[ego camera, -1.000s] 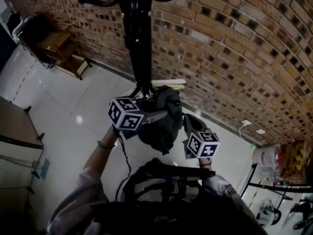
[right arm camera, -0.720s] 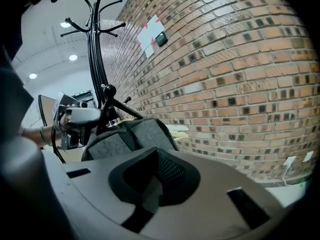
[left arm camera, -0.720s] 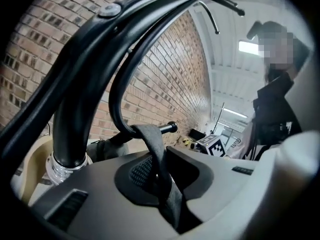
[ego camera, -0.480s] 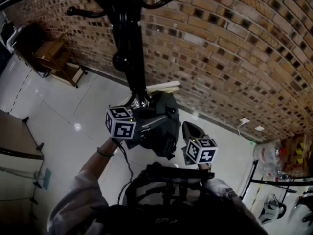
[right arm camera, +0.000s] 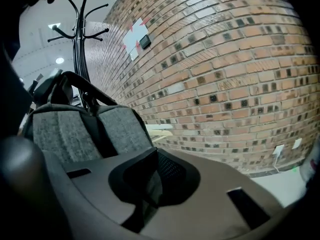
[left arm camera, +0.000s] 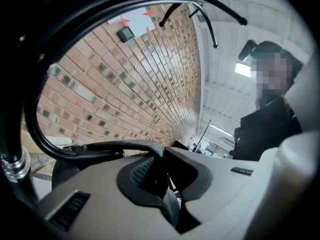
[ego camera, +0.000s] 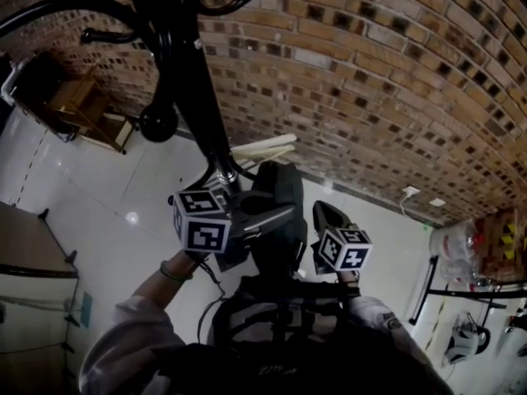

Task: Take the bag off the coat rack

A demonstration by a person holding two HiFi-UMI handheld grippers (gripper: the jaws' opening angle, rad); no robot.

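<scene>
**Bag on the rack, strap pinched for the lift**
The grey bag [ego camera: 277, 208] hangs low against the coat rack [ego camera: 185, 81] pole. The left gripper [left arm camera: 159, 155] is closing its jaws narrowly on the bag's black strap [left arm camera: 107, 148], likely to lift it clear. The right gripper [right arm camera: 152, 158], jaws together and empty, sits just beside the bag, probably to steady it.

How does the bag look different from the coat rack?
The bag is soft grey fabric with black straps; the coat rack is plain black throughout. The bag is broad and bulky; the coat rack is a slim upright pole with curved hooks. Both stand by the brick wall.
</scene>
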